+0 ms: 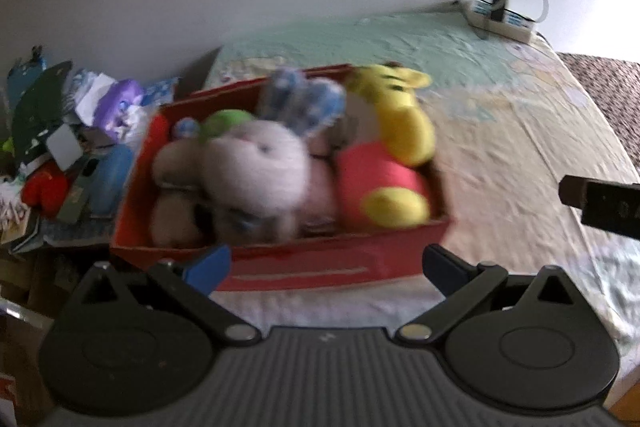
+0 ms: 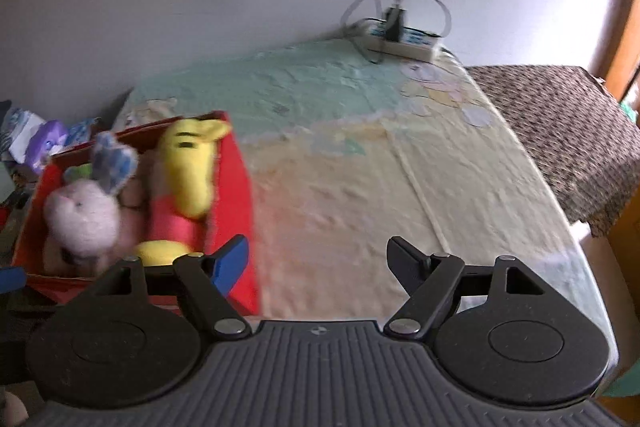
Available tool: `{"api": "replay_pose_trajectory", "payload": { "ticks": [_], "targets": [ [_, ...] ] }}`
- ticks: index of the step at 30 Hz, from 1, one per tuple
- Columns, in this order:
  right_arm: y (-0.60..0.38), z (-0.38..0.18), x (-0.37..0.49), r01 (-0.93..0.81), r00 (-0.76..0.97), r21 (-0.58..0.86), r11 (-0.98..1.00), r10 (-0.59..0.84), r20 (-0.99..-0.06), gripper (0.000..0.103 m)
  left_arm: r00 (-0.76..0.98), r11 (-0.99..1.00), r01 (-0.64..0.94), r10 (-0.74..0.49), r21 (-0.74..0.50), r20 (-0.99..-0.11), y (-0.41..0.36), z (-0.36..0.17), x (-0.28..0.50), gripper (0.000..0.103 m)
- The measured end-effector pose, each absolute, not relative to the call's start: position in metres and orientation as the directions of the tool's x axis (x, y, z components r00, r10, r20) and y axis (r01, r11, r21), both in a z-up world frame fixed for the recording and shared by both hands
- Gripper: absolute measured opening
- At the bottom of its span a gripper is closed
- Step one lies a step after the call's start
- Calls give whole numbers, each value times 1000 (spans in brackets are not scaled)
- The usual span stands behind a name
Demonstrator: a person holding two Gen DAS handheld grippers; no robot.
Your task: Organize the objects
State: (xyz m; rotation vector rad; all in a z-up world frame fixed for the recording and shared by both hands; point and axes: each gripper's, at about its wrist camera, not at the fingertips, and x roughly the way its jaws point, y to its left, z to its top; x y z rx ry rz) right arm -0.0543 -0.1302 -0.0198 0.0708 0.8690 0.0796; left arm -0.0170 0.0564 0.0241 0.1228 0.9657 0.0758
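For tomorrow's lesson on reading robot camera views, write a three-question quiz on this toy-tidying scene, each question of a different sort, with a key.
1. True or false: the left gripper holds a toy.
2. Which toy lies at the right end of the red box? A. white bunny B. yellow bear C. a toy car
3. Fill in: at the far edge of the bed, by the wall, lies a power ____.

Key: 1 false, both it and the right gripper are open and empty; 2 B; 3 strip.
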Motion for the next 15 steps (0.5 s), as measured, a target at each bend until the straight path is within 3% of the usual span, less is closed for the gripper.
{"api": "replay_pose_trajectory", "payload": {
  "ticks": [15],
  "targets": [
    [-39,-9,-42,-159,647,129,979,202,-735,78,561,987,-79,159,139,-812,156,17,2,102]
  ]
}}
